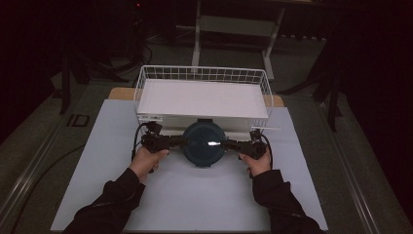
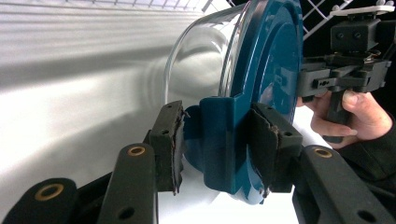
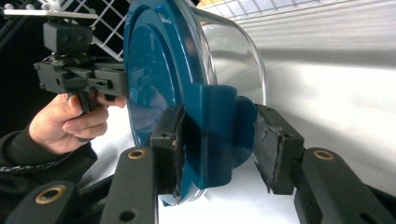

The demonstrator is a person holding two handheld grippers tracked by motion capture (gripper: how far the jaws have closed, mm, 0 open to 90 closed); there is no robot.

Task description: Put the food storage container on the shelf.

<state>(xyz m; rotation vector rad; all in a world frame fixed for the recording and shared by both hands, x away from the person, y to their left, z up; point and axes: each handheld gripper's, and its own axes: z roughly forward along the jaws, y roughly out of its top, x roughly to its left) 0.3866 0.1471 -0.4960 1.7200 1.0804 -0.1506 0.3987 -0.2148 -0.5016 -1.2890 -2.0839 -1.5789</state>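
on the left of the white mat [image 1: 117, 195], the left hand [image 1: 145, 161] holds the left gripper [image 1: 171, 142], its jaws clamped on a blue latch tab [image 2: 219, 140] of the lid [image 1: 203, 141]; one pad [image 2: 175, 140] presses the tab's inner face, the other its outer face. at centre sits the round glass container [image 2: 201, 51] under that blue lid, between both grippers and just in front of the white wire basket [image 1: 146, 78]. on the right, the right gripper [image 1: 233, 144], in the right hand [image 1: 257, 160], grips the opposite tab [image 3: 217, 135] of the lid, with one pad tight on it and the other close against it.
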